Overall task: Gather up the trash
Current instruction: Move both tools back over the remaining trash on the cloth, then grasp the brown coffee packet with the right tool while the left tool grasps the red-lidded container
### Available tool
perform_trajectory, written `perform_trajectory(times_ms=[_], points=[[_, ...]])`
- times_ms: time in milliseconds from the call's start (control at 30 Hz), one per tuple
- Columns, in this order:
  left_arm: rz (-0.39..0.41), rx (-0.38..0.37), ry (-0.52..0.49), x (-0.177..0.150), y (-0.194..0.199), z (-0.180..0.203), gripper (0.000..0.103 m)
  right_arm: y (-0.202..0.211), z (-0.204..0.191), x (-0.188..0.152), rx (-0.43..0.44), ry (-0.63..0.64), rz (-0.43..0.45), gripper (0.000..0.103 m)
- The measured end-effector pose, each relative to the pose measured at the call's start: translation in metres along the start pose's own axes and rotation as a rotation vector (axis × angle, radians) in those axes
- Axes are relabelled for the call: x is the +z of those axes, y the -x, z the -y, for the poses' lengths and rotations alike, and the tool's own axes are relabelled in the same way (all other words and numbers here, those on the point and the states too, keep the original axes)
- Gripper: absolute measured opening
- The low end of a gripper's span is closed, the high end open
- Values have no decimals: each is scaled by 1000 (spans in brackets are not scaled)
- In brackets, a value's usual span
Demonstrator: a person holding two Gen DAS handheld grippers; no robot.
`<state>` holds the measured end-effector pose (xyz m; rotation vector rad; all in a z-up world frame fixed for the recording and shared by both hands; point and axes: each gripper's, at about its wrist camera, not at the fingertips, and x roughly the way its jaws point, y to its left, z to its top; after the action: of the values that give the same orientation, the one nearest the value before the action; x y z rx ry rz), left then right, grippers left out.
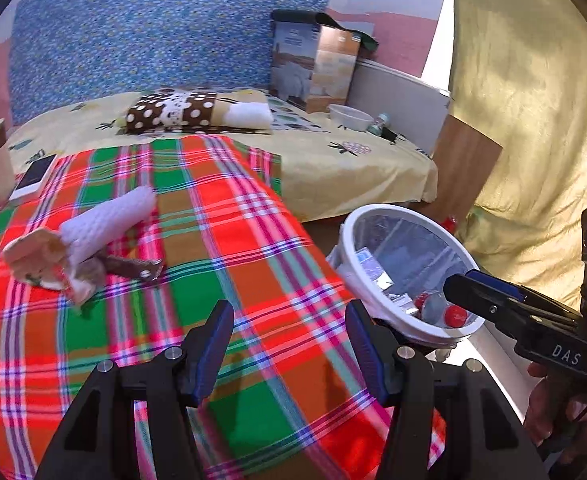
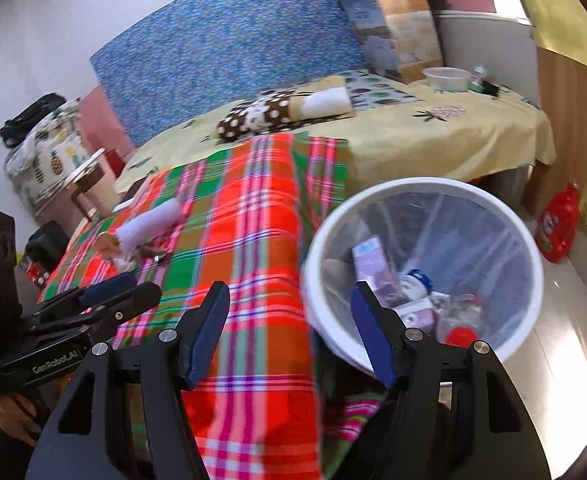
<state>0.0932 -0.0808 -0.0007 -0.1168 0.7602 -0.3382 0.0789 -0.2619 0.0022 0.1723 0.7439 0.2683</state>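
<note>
My left gripper (image 1: 289, 350) and right gripper (image 2: 289, 330) are both wide apart, holding nothing, beside the white trash bin (image 2: 533, 300) by the bed (image 1: 353, 168).

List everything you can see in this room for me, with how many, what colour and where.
Blanket: one, red-green-orange plaid, spread over the near end of the bed.
Trash pile: one heap, white and beige wrappers, on the blanket's left part.
Bin: one, white rim with clear liner, on the floor beside the bed; bottles and cartons inside.
Pillow: one, brown with white dots, on the yellow sheet.
Bowl: one, white, far corner of the bed.
Box: one, brown and blue, upright at the bed's head.
Phone: one, white-edged, bed's left edge.
Red bag: one, on the floor right of the bin.
Left gripper: black, blue pads, jaws open.
Right gripper: same, jaws open.
</note>
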Motion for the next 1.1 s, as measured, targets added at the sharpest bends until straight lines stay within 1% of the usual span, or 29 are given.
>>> perform_trajectory(times_ms=[133, 233, 333, 500, 800, 1100], points=[[10, 27, 11, -4, 7, -12, 58, -7, -10, -1, 26, 25, -20, 60], [15, 43, 22, -6, 10, -19, 58, -9, -16, -3, 41, 38, -32, 59], [17, 63, 35, -8, 11, -28, 58, -12, -22, -3, 56, 57, -40, 55], [18, 90, 60, -10, 12, -43, 58, -16, -31, -3, 76, 84, -50, 52], [23, 159, 120, -10, 16, -78, 58, -32, -48, 1, 112, 131, -74, 50], [26, 224, 180, -2, 17, -118, 58, -56, -72, 14, 172, 207, -93, 49]])
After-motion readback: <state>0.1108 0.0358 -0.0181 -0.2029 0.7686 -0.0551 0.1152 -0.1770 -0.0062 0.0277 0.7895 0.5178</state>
